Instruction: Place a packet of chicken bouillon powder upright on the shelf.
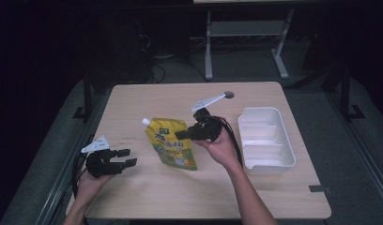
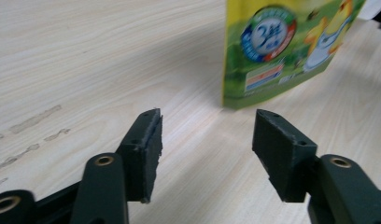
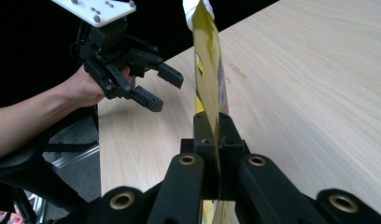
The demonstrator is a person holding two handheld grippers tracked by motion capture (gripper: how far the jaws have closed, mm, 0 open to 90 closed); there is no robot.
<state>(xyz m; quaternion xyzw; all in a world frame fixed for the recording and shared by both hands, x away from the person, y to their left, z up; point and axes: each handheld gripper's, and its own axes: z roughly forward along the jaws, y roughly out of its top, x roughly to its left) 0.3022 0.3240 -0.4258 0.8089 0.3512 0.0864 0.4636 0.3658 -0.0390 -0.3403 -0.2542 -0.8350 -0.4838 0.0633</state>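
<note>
From above, I am seeing my right gripper (image 1: 182, 134) pinching the yellow pouch (image 1: 171, 144) by its edge, left of the white tray (image 1: 266, 139) on the desk (image 1: 133, 197). Through the left gripper view, my left gripper (image 2: 205, 144) is gaping empty just short of the pouch's bottom. Along the right gripper's jaws, the film is looking thin, floppy and slick, so I am judging the sealed edge or spout the surest hold.

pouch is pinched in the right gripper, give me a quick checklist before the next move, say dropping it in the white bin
1. Right gripper shut on the yellow pouch: ok.
2. Grip depth: jaws clamp only the pouch's edge, hold may be slim: cannot tell.
3. Pouch cap closed: cannot tell.
4. White bin empty and right of the pouch: ok.
5. Left gripper open, apart from the pouch, out of the path: ok.
6. Pouch bottom clear of the table: cannot tell.
</note>
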